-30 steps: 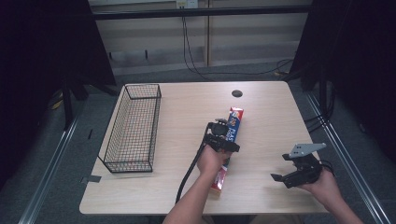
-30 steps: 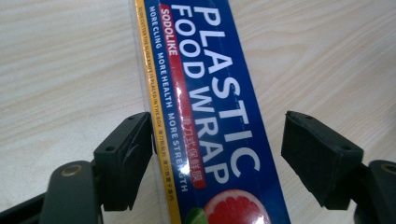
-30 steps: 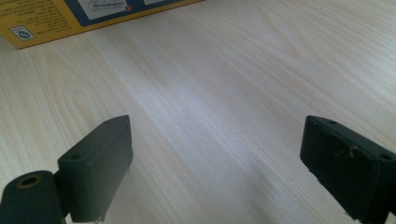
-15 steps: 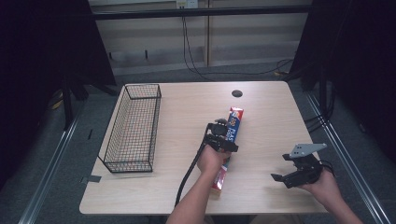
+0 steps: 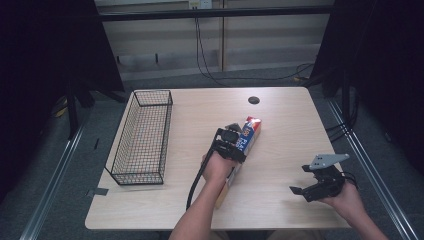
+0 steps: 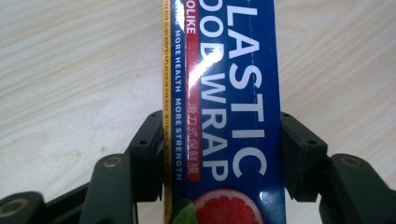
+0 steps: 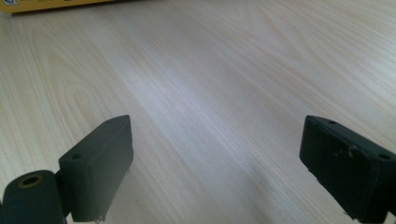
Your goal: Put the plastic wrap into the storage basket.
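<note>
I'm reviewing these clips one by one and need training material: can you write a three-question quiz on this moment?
1. True or false: the left gripper is shut on the plastic wrap box.
2. The right gripper has its jaws: A) open over bare table, B) shut on the box, C) inside the wire basket.
3. On which side of the box, in the high view, does the wire basket stand?

Key: 1 true; 2 A; 3 to its left.

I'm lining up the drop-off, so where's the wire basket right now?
In the high view the wire basket stands on the table's left side, left of the plastic wrap box and apart from it.
</note>
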